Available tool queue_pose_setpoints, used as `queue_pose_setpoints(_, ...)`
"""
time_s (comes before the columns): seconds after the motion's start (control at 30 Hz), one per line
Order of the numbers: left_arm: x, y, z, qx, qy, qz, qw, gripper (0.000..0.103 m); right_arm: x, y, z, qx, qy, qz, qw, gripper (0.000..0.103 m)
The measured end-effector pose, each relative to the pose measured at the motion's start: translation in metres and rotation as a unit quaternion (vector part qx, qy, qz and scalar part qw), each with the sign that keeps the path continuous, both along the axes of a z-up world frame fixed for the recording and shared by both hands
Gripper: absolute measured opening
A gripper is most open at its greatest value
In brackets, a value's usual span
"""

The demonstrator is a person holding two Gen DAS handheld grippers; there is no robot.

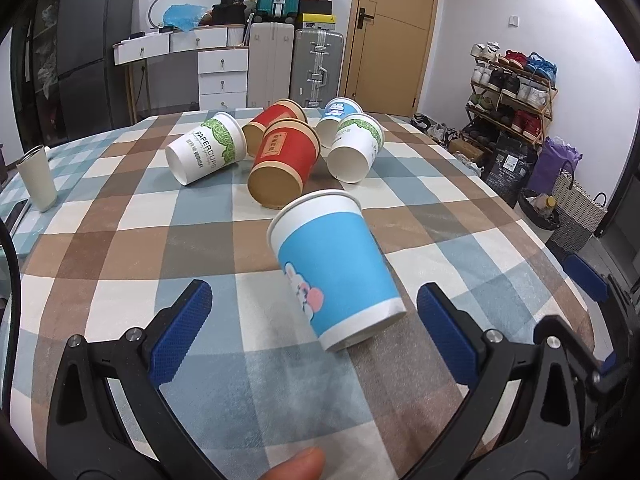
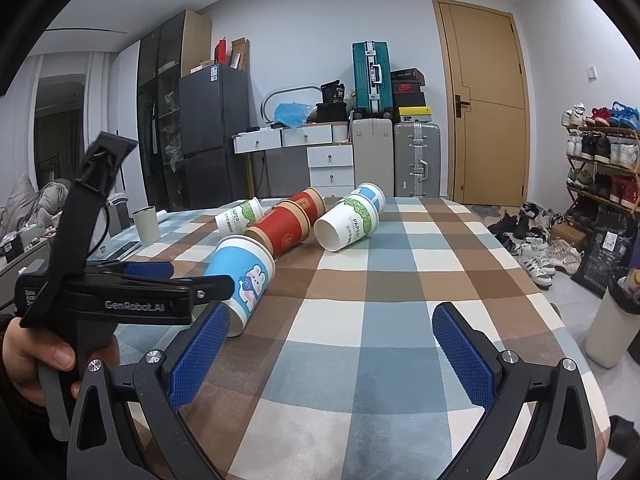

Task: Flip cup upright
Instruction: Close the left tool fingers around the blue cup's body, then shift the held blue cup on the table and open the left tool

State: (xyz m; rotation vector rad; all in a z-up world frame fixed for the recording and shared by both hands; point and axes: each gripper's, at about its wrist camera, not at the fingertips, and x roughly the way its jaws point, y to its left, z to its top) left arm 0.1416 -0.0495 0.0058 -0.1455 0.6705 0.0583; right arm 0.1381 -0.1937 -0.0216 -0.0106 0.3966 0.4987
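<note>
In the left wrist view, the left gripper (image 1: 314, 332) is seen low over a checked tablecloth (image 1: 132, 248), its jaws spread wide and nothing held. A blue cup (image 1: 340, 268) lies tilted on its side between the two blue pads (image 1: 182, 332), nearer the right one, with no pad touching it. Its base is turned toward the camera and its white rim away. Beyond it a group of five more cups is seen, all on their sides: a red cup (image 1: 286, 162) closest, a second red cup (image 1: 272, 124) behind it, a white-and-green cup (image 1: 206, 148) to the left, another white-and-green cup (image 1: 356, 148) to the right, and a second blue cup (image 1: 336, 114) at the back. A grey tumbler (image 1: 36, 178) stands upright near the cloth's left edge. A thumb tip (image 1: 300, 466) shows at the bottom edge.

In the right wrist view, the right gripper (image 2: 332, 356) is seen above the cloth (image 2: 380, 320), jaws wide apart, empty. The blue cup (image 2: 246, 280) lies to the left, just beyond the left pad (image 2: 200, 356), with its side toward the camera. The left gripper (image 2: 136, 288) reaches in from the left beside that cup, held by a hand (image 2: 36, 356); from this side its opening cannot be judged. The other cups lie farther back, and the tumbler (image 2: 146, 226) stands at the left.
</note>
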Motion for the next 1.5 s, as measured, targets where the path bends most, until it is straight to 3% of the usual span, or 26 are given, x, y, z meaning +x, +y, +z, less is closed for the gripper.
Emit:
queue_pose_setpoints(0.2, 0.019, -0.004, -0.007, 0.002, 0.021, 0.002, 0.9998, 0.101, 0.001, 0.000, 0.000, 0.002, 0.000, -0.001, 1.000, 0.103)
queue_pose_setpoints(0.4, 0.030, -0.005, -0.014, -0.005, 0.044, -0.009, 0.9990, 0.077, 0.001, -0.001, 0.000, 0.005, -0.004, 0.001, 1.000, 0.103)
queue_pose_setpoints(0.47, 0.032, -0.005, -0.017, -0.013, 0.053, -0.016, 0.9984, 0.058, 0.001, -0.001, 0.000, 0.005, -0.004, 0.001, 1.000, 0.103)
queue_pose_setpoints(0.53, 0.033, -0.005, -0.019, -0.023, 0.059, -0.022, 0.9977, 0.055, 0.000, 0.000, 0.001, 0.001, -0.004, 0.001, 1.000, 0.103)
queue_pose_setpoints(0.93, 0.015, 0.006, -0.010, -0.044, 0.039, -0.016, 0.9981, 0.054, -0.002, 0.005, 0.002, 0.004, -0.005, 0.007, 1.000, 0.103)
queue_pose_setpoints(1.5, -0.060, 0.026, 0.024, -0.015, -0.029, -0.012, 0.9994, 0.054, -0.014, 0.020, 0.000, 0.001, -0.014, 0.033, 0.999, 0.103)
